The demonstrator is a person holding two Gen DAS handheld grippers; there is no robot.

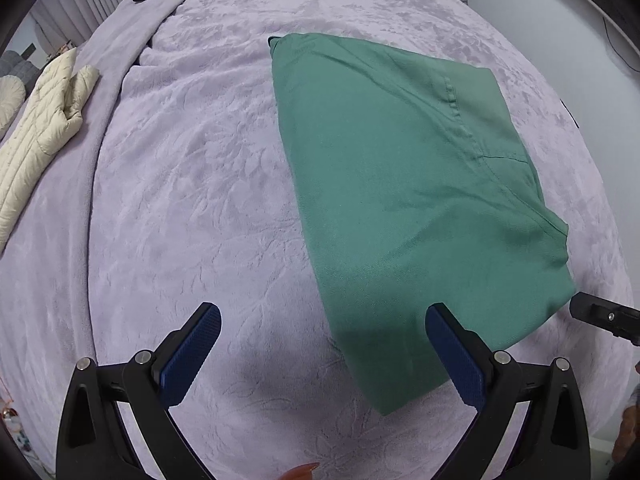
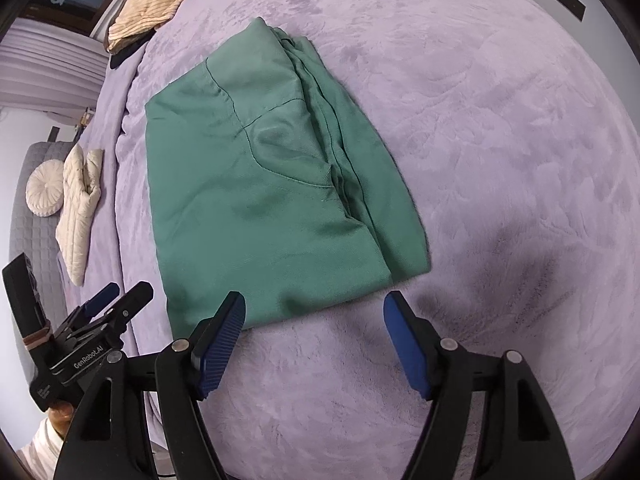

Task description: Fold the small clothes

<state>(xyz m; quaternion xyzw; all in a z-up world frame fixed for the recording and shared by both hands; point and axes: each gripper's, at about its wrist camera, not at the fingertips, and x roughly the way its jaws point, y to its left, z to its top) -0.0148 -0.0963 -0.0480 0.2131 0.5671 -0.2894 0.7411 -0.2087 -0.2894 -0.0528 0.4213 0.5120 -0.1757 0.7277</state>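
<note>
A green garment lies folded into a compact rectangle on the lilac bedspread. It also shows in the right wrist view, with its layered edges on the right side. My left gripper is open and empty, hovering above the garment's near left corner. My right gripper is open and empty, just above the garment's near edge. The left gripper also shows in the right wrist view at the lower left. A tip of the right gripper shows at the right edge of the left wrist view.
A cream quilted jacket lies at the bed's left side, also in the right wrist view. A tan ribbed garment over dark clothing lies at the far end. A round cream cushion rests on a grey sofa.
</note>
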